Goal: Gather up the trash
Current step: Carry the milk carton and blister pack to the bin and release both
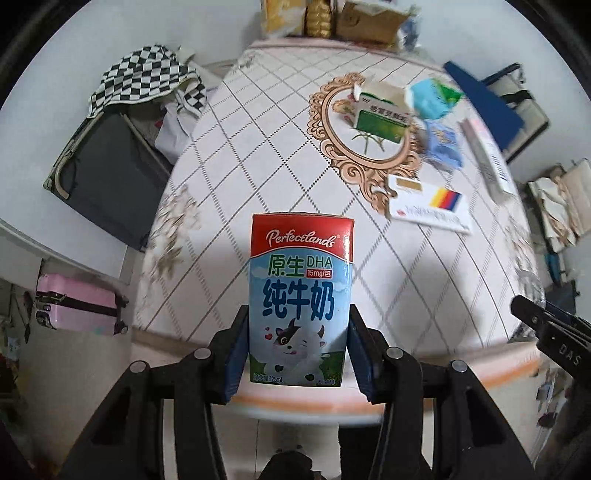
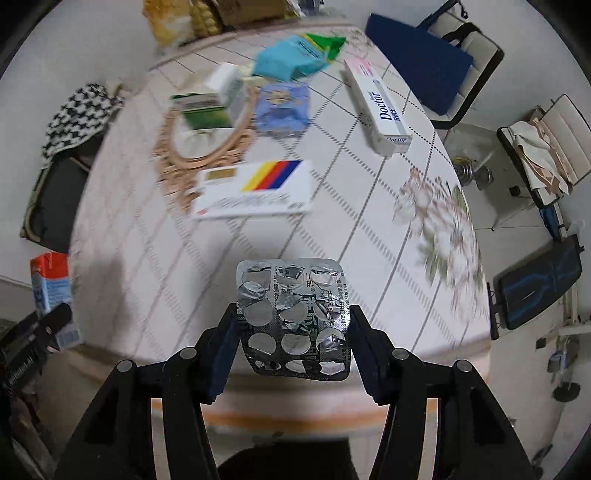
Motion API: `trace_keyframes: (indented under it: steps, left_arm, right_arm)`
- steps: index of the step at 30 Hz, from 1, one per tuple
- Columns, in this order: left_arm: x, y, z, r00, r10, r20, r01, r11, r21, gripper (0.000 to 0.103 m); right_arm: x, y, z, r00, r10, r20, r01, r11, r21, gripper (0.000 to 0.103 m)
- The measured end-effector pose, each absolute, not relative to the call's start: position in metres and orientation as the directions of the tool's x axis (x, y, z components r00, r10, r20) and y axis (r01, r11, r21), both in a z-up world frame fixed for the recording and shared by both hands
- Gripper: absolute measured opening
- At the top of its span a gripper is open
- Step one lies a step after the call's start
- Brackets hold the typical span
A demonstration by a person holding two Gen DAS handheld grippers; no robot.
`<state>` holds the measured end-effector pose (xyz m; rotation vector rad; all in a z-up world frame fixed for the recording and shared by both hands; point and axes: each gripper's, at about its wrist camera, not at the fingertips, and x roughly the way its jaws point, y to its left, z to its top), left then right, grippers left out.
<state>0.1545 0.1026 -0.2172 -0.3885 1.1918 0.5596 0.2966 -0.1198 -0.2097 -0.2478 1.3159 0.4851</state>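
Note:
My left gripper [image 1: 297, 350] is shut on a small milk carton [image 1: 301, 299], red on top and blue below with a cartoon cow, held upright above the near edge of the round table [image 1: 240, 192]. The carton also shows at the left of the right wrist view [image 2: 51, 291]. My right gripper [image 2: 293, 343] is shut on a used silver pill blister pack [image 2: 293, 317], held above the table's near edge. On the table lie a flat white box with coloured stripes [image 2: 255, 192], a green and white box [image 2: 210, 107], a blue packet [image 2: 282, 105], a teal bag [image 2: 291, 61] and a long white "Doctor" box [image 2: 376, 103].
A chair with a checkered cloth [image 1: 147, 77] and a pink suitcase [image 1: 77, 304] stand left of the table. Chairs [image 2: 535, 147] and a dark bag [image 2: 539, 280] stand to the right. Bags and a cardboard box [image 1: 369, 18] sit beyond the far edge.

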Motion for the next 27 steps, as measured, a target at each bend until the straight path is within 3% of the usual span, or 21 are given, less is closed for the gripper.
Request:
trace_keyframes:
  steps: [7, 13, 20, 27]
  left_arm:
    - [0.072, 0.08, -0.205, 0.303, 0.148, -0.942, -0.529, 0.848, -0.037, 0.045]
    - [0.029, 0.062, -0.233, 0.243, 0.093, -0.966, -0.503, 0.864, -0.043, 0.045]
    - [0.01, 0.04, -0.311, 0.134, 0.014, -0.991, -0.518, 0.854, -0.057, 0.045]
    - [0.013, 0.024, -0.451, 0.038, -0.144, -0.989, -0.573, 0.808, -0.139, 0.046]
  right_arm:
    - [0.185, -0.15, -0.178, 0.21, 0.243, -0.947, -0.429, 0.893, 0.134, 0.059]
    - [0.115, -0.167, -0.202, 0.149, 0.223, -0.963, -0.417, 0.898, 0.143, 0.059]
    - [0.077, -0.19, -0.283, 0.023, 0.155, -0.988, -0.407, 0.904, 0.133, 0.059]
    - [0.069, -0.221, -0.43, -0.135, 0.164, -0.977, -0.325, 0.924, 0.2, 0.059]
